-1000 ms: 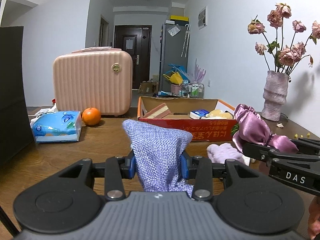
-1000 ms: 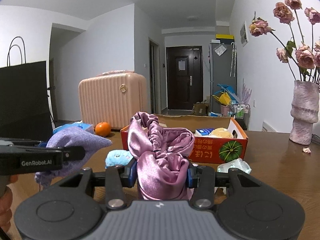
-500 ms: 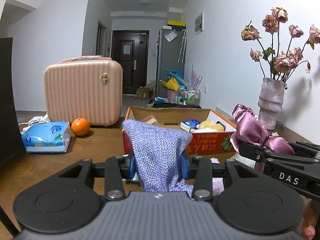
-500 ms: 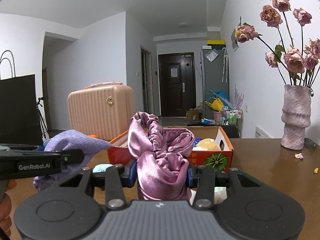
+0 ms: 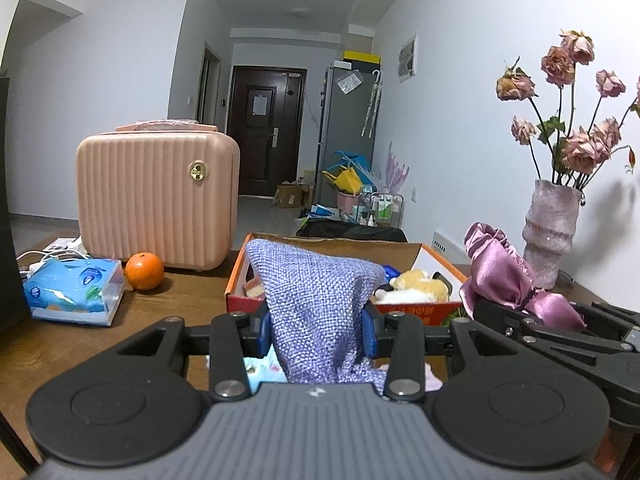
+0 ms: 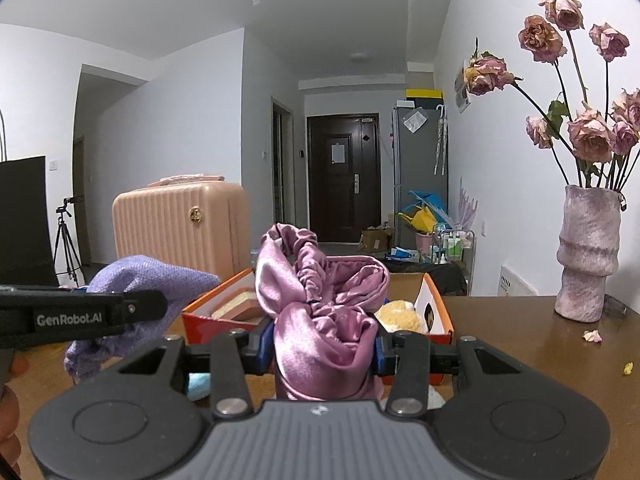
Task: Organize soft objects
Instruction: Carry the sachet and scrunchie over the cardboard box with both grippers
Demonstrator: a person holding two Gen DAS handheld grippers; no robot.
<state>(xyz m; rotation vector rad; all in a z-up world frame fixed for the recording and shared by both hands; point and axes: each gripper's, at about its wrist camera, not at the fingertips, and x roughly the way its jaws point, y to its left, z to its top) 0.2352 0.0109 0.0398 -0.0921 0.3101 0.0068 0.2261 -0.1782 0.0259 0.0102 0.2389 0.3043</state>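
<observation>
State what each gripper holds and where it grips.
Left gripper: purple woven pouch, pinched across its middle. Right gripper: pink satin scrunchie cloth, bunched at its lower part.

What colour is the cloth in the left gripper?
Lavender-purple woven cloth, clearest in the left wrist view.

Even, soft indoor light, sharp focus, strong fisheye bending and dark corners.

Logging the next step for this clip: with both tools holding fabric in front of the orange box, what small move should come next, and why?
Probably carry the left tool forward over the orange box before releasing. It is shut on the purple woven cloth, the box stands open just ahead and already holds soft items, and the right tool grips the pink satin piece alongside.
</observation>
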